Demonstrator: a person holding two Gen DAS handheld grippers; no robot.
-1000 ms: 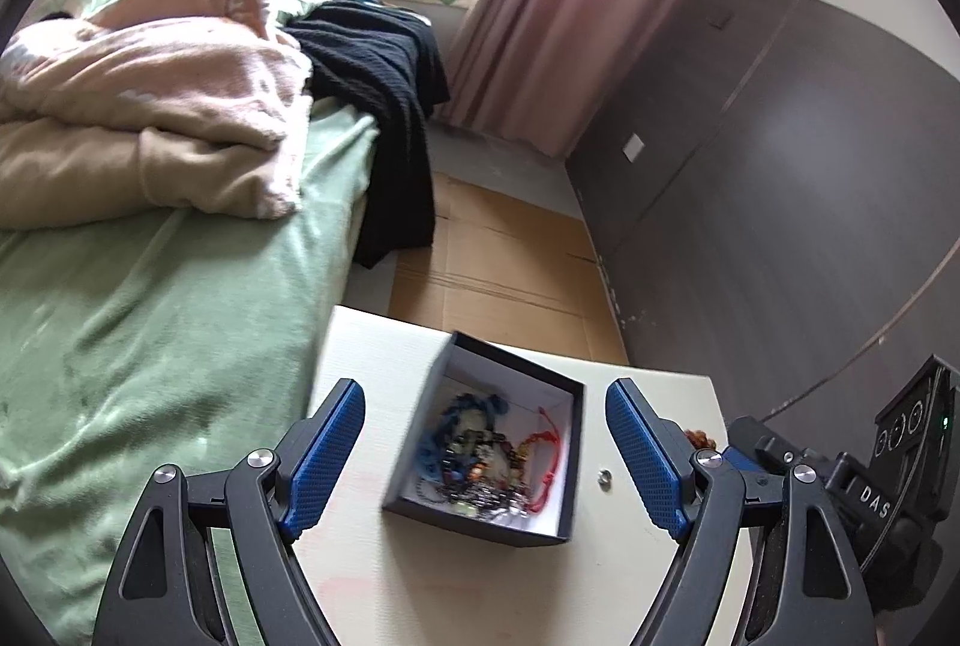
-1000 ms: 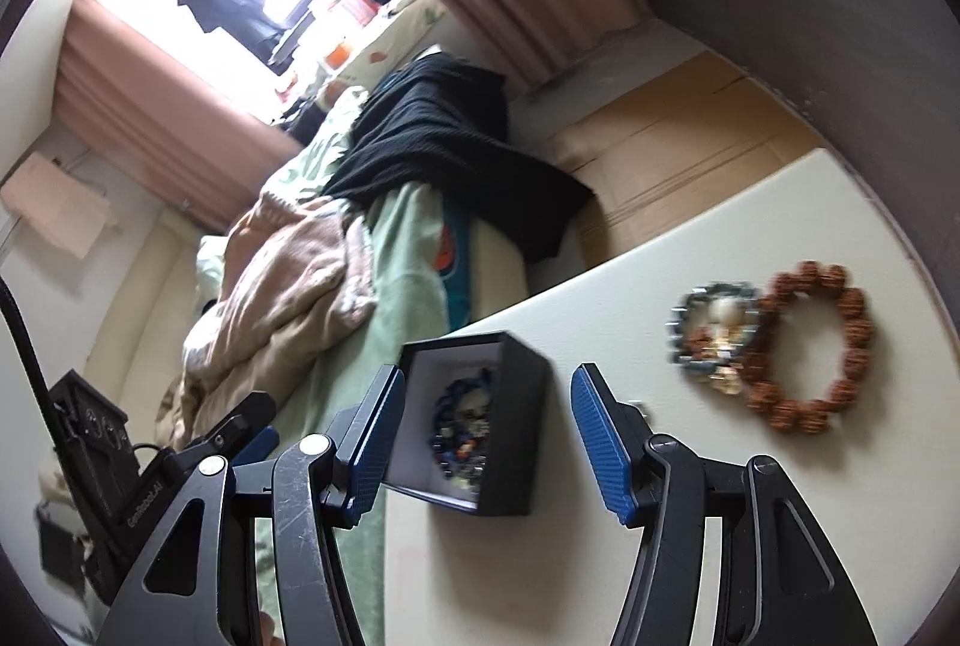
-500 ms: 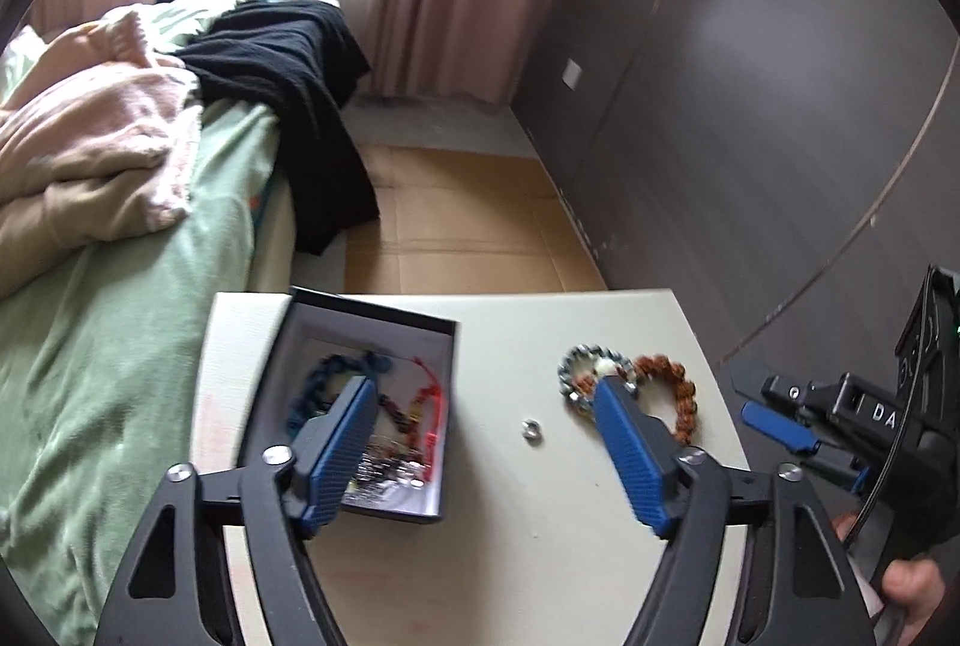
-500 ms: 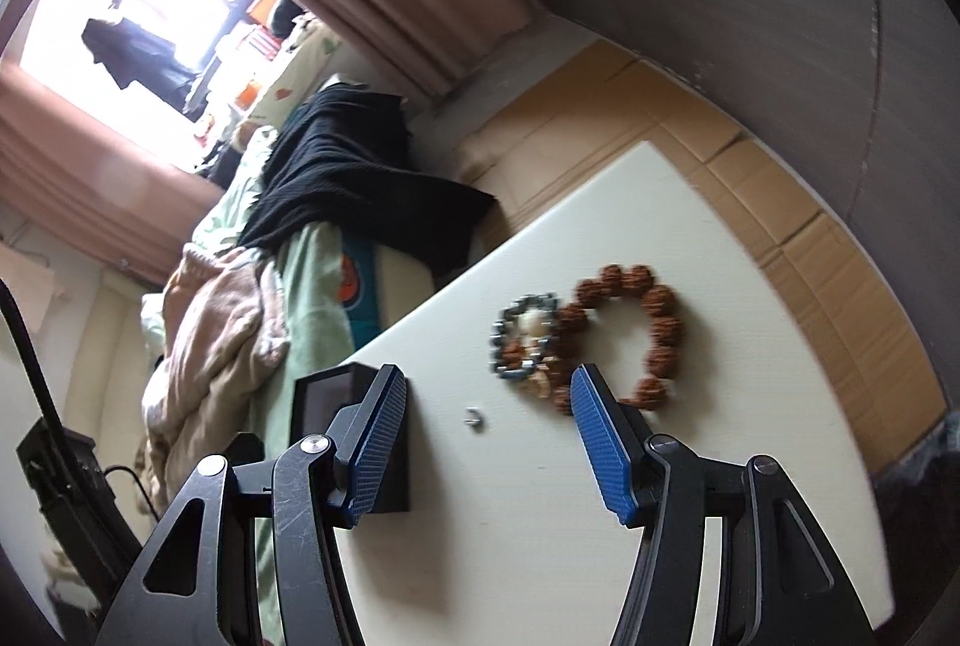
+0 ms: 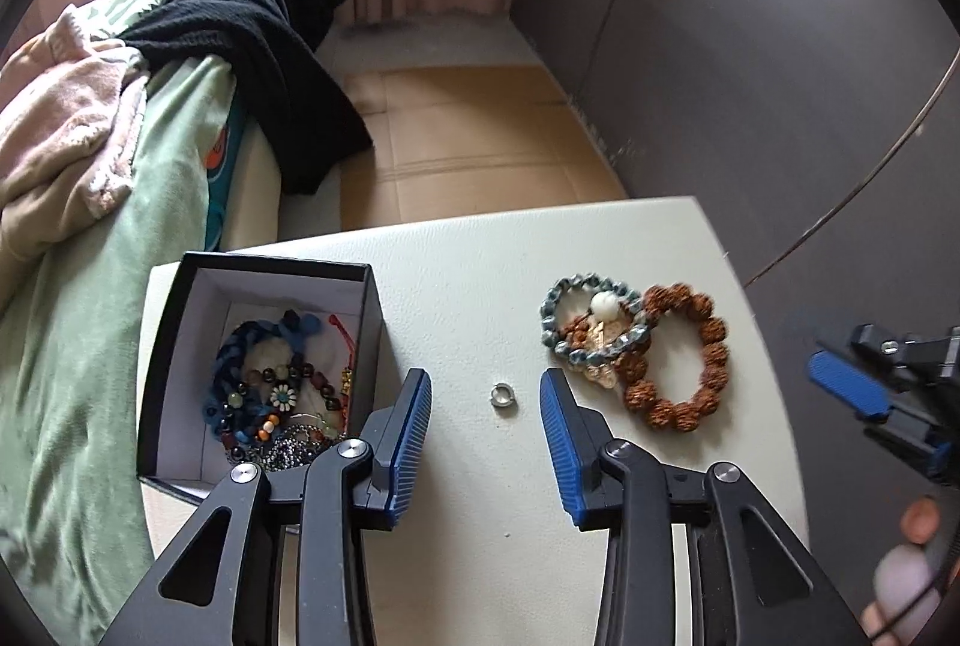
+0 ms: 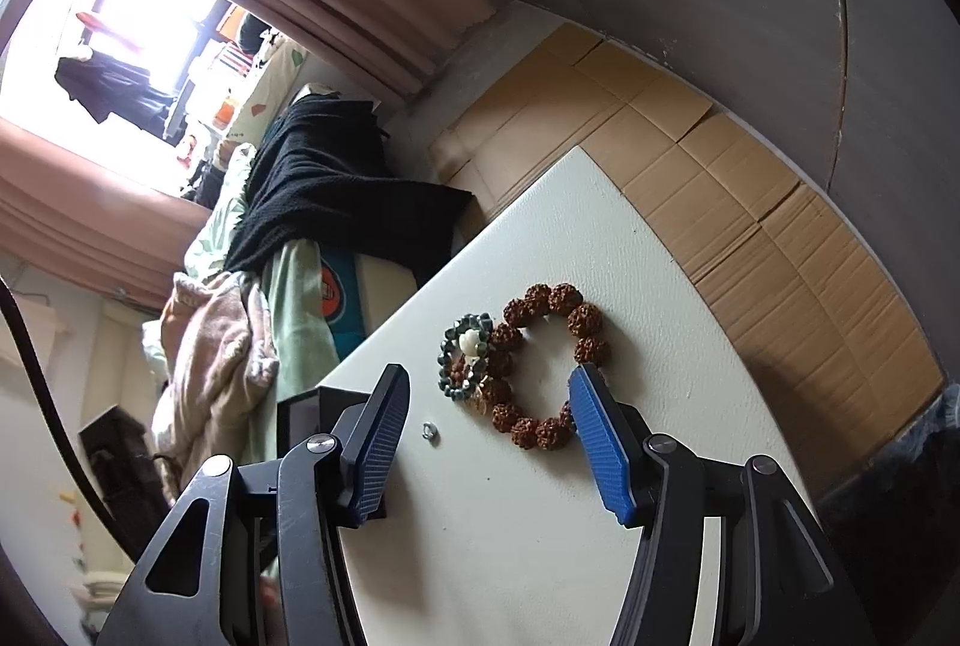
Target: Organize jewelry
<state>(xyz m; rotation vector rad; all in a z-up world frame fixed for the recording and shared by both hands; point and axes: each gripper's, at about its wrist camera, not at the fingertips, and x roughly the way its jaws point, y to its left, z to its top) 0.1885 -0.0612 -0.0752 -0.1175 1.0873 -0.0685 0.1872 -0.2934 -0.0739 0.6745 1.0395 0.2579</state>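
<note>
The left claw (image 5: 485, 427) hangs steeply over the pale counter (image 5: 480, 526), its jaws closing and at a middling gap, with the small silver ring (image 5: 501, 397) lying loose on the surface just ahead of and between the blue pads (image 5: 555, 436); nothing is gripped yet. The black box (image 5: 372, 310), already holding a tangle of beaded pieces, sits just to the left of this claw, its near corner behind the left pad. The grey-blue bracelet (image 5: 591, 322) and the brown bead bracelet (image 5: 678, 352) lie overlapping, ahead and to the right. The right claw (image 6: 489, 436) stands moderately wide and empty, the brown bead bracelet (image 6: 543, 364) just beyond its tips. Judgement: the step in hand is picking up the ring. It is flat and tiny, so the pads should come down squarely astride it, tips touching the counter, and close slowly; a skewed approach would likely flick it away.
</note>
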